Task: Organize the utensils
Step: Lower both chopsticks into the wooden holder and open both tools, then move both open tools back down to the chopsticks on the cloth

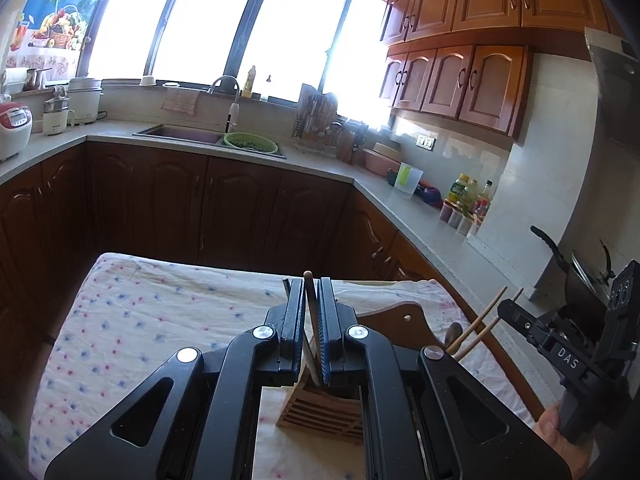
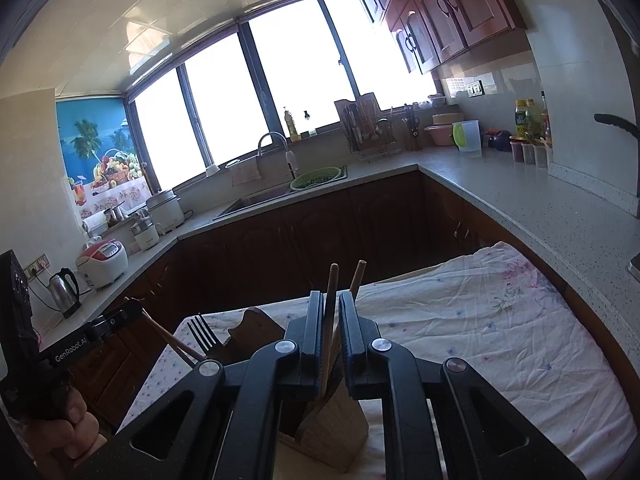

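A slatted wooden utensil holder (image 1: 320, 412) (image 2: 340, 420) stands on the table under both grippers. My left gripper (image 1: 311, 300) has a slim wooden-tipped handle (image 1: 309, 288) upright between its fingers, its lower end down in the holder. The jaws are slightly apart and the handle leans loose between them. My right gripper (image 2: 331, 312) straddles a wooden chopstick (image 2: 332, 280) the same way, with a thin gap beside it. A second chopstick (image 2: 359, 274) leans just behind the right finger. A fork (image 2: 202, 332) stands tines up in the holder. The left wrist view shows the right gripper (image 1: 506, 308) from the side, and the right wrist view the left gripper (image 2: 136, 312).
The table (image 1: 140, 320) wears a floral cloth. The holder's tall back board (image 1: 404, 316) rises behind the slots. Grey counters wrap the room, with a sink and green colander (image 1: 250, 142), bottles (image 1: 464, 196), a wok (image 1: 576, 280), a kettle (image 2: 64, 292). A hand (image 2: 68, 428) grips each handle.
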The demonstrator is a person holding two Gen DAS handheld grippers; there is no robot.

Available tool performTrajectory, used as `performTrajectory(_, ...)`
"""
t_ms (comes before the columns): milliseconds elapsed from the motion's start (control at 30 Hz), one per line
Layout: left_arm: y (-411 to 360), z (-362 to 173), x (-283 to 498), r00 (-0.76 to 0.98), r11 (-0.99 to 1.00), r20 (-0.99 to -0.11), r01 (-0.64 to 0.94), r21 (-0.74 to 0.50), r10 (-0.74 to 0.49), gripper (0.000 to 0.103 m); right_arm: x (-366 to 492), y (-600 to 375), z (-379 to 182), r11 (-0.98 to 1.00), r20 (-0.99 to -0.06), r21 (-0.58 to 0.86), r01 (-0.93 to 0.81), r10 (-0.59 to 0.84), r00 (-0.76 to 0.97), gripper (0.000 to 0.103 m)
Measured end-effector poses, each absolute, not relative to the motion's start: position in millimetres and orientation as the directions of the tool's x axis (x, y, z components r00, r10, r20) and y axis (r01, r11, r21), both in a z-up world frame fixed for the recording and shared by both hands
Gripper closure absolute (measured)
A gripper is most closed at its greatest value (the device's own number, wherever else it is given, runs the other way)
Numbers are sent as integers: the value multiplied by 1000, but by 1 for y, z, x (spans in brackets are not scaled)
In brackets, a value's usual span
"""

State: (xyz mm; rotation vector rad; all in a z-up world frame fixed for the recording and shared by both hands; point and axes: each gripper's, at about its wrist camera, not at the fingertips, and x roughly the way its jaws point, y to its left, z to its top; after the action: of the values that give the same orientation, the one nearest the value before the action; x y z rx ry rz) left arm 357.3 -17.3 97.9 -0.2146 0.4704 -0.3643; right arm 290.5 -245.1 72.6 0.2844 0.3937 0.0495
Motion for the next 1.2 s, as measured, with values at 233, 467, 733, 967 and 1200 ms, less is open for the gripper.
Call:
performTrajectory(233,-12,113,335,849,909,-353,299,-291,-393,56,268,-252,85,944,-297,329,-20,123,947,35)
performTrajectory(467,4,118,292,890,927,-309,255,-276,-336,10,236,-260,94,930,-235,366,-45,139,962,8)
performTrajectory(733,17,85,243,889,950,-366,196,-243,-276,3,191,-265,67,915,-273,403,-28,149,950,4)
performTrajectory(967,20,60,207,868,958,-422,177,-228,-261,3,154,-262,37,920,-349,392,18,131,928,4)
performTrajectory(1200,17,39,179,839,957,-472,184,-222,-271,3,122,-256,11,938,-419,345,42,114,901,4)
